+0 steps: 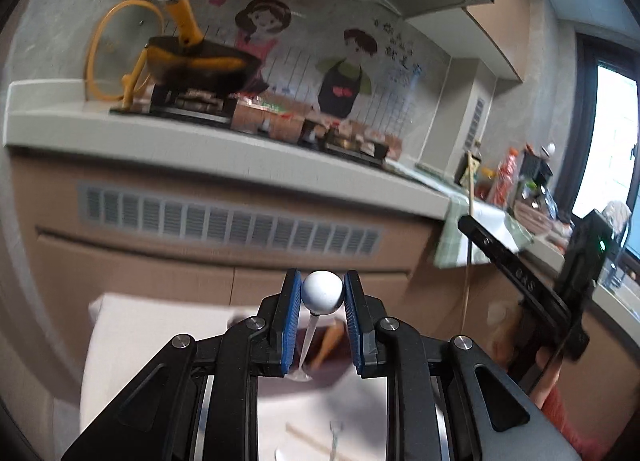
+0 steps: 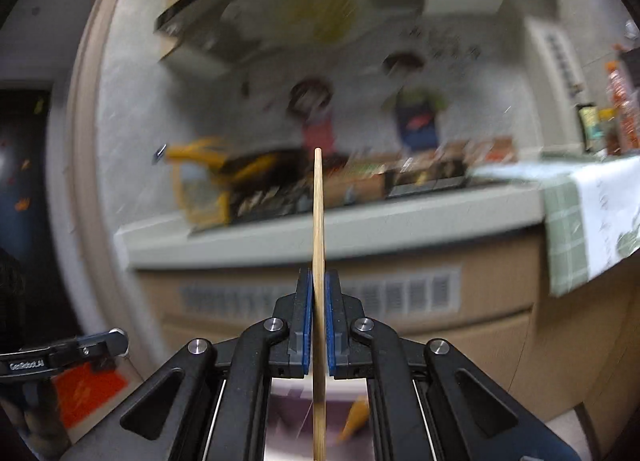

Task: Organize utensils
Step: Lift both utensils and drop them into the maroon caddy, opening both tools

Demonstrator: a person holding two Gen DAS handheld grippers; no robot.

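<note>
Left gripper: jaws narrowed onto the white ball end of a clear plastic utensil, whose stem hangs down between the blue pads.
Right gripper: jaws clamped on 1 thin pale wooden stick, standing upright and rising above the fingertips.
Right gripper from the left view: black frame at the right, the stick in it.
Below: white surface with a dark tray; contents blurred.
Beyond: grey counter over tan cabinets with a vent grille.
Far: black pan with a yellow handle on the hob, cartoon couple sticker on the wall.
</note>
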